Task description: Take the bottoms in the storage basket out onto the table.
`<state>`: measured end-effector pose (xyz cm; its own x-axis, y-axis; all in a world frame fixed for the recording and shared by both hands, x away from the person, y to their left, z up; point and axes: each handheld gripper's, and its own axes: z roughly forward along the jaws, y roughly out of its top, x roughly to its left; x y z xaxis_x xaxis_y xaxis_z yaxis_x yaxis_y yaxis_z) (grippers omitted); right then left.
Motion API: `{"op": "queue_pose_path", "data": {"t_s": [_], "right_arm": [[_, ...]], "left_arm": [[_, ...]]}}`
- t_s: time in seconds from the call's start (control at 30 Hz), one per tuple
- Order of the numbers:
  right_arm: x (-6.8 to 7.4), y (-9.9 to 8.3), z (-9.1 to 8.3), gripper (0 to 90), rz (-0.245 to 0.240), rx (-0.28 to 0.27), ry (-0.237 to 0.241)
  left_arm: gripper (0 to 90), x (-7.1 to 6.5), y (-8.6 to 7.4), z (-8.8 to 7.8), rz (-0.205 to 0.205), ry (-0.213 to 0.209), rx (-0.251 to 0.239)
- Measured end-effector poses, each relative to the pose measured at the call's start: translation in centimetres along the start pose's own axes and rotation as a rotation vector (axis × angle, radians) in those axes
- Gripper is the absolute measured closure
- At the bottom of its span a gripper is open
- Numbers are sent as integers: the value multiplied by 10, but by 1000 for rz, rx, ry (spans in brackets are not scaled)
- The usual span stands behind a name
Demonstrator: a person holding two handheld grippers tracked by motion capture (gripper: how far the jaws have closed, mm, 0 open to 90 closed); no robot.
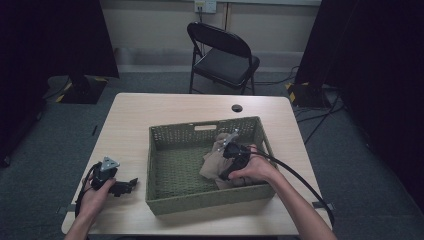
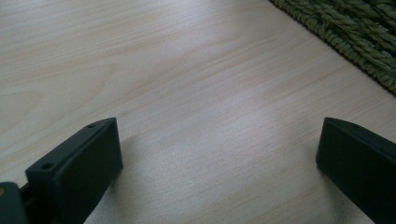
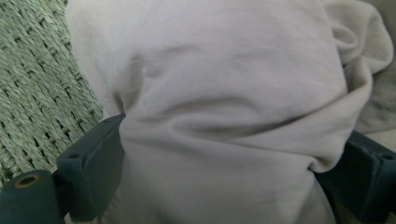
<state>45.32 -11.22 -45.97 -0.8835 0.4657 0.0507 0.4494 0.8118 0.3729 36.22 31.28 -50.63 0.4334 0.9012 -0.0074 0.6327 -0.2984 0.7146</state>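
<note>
Soft creased beige cloth (image 3: 224,93) in woven basket (image 3: 42,84)

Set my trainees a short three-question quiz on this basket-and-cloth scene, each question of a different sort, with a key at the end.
1. True or false: the left gripper rests on the table, outside the basket.
2. Multiple choice: what lies between the fingers of the right gripper? A) a beige cloth B) a cable C) a cup
3. Fill the gap: in the high view, the cloth lies in the basket's ______ half.

Key
1. True; its fingers stand wide apart over bare wood.
2. A; the cloth bulges between the fingers, which are still spread.
3. Right.
</note>
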Motion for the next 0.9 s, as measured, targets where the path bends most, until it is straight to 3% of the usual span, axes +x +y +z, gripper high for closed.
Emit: {"op": "queue_pose_path", "data": {"t_s": [0.07, 0.1, 0.13, 0.3, 0.33, 0.37, 0.43, 0.5, 0.63, 0.9], "right_arm": [[0, 1, 0, 105, -3, 11, -3], [2, 5, -1, 153, -8, 41, -10], [2, 5, -1, 153, -8, 41, -10], [1, 6, -5, 329, 6, 30, 3], [1, 7, -6, 387, 17, 28, 6], [-1, 7, -10, 533, 19, 22, -9], [-2, 7, -10, 584, 8, 30, -29], [-2, 8, -10, 597, -3, 32, -33], [4, 12, -11, 654, -40, 53, -87], [4, 10, -18, 674, -6, 10, -94]], "left_arm": [[0, 0, 0, 0, 0, 0, 0], [0, 0, 0, 0, 0, 0, 0], [0, 0, 0, 0, 0, 0, 0], [0, 0, 0, 0, 0, 0, 0], [0, 0, 0, 0, 0, 0, 0], [0, 0, 0, 0, 0, 0, 0], [0, 0, 0, 0, 1, -1, 0], [0, 0, 0, 0, 0, 0, 0], [0, 0, 0, 0, 0, 0, 0], [0, 0, 0, 0, 0, 0, 0]]}}
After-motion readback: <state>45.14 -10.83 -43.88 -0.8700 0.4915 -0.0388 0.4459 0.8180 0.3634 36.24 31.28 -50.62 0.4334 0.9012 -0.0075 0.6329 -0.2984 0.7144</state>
